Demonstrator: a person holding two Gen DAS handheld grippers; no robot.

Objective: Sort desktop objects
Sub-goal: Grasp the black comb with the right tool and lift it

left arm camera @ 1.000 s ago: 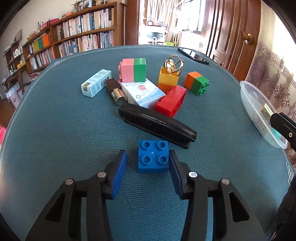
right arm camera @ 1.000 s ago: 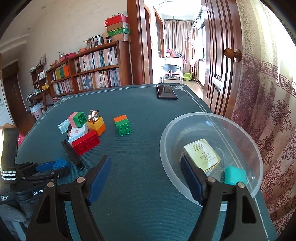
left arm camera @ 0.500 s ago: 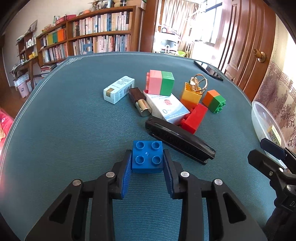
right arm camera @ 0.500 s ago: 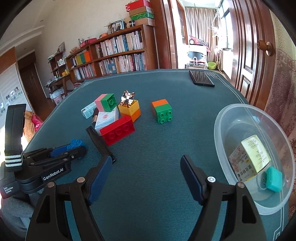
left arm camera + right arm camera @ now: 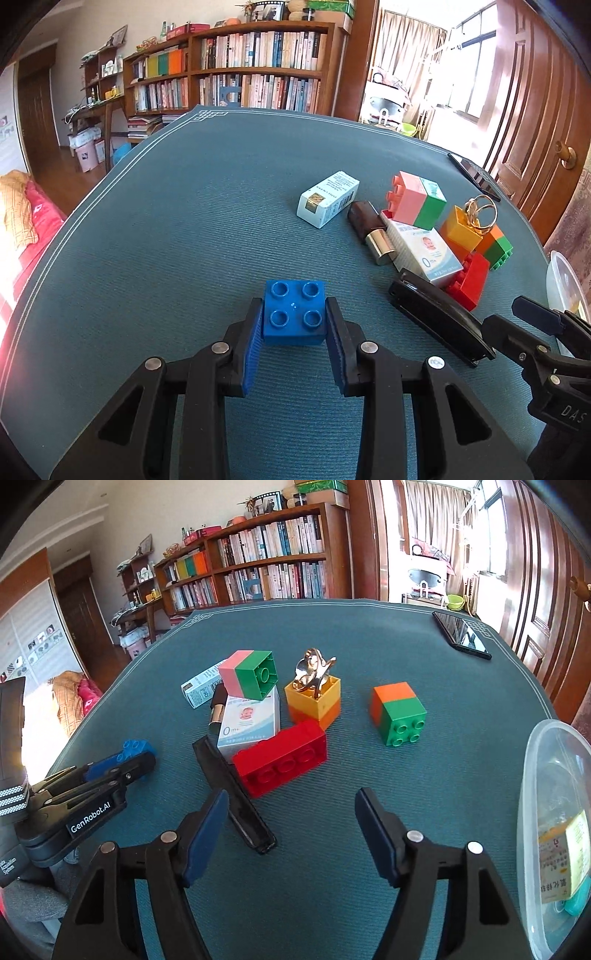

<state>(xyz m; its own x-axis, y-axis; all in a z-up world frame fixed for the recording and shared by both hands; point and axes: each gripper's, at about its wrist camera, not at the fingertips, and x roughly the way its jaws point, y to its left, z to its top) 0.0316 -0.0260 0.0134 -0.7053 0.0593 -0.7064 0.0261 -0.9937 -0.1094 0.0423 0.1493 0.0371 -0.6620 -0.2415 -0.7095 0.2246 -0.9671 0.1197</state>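
Note:
My left gripper (image 5: 294, 325) is shut on a blue brick (image 5: 294, 312), held just over the teal table mat; it also shows in the right wrist view (image 5: 133, 748). My right gripper (image 5: 290, 814) is open and empty, above the mat in front of a red brick (image 5: 281, 761) and a black stapler (image 5: 232, 790). Behind them lie a pink-green brick (image 5: 251, 674), a yellow-orange brick (image 5: 316, 701) with a gold ring on it, an orange-green brick (image 5: 399, 712), a white baby-product box (image 5: 249, 723), a small white carton (image 5: 328, 198) and a brown lipstick (image 5: 371, 230).
A clear plastic bowl (image 5: 532, 812) at the right edge holds a yellow-labelled box (image 5: 561, 856) and a teal item. A black phone (image 5: 461, 635) lies at the far right of the table. Bookshelves and a wooden door stand behind.
My left gripper closed on the blue brick and carried it left, away from the stapler. My right gripper swung left from over the bowl toward the pile of bricks.

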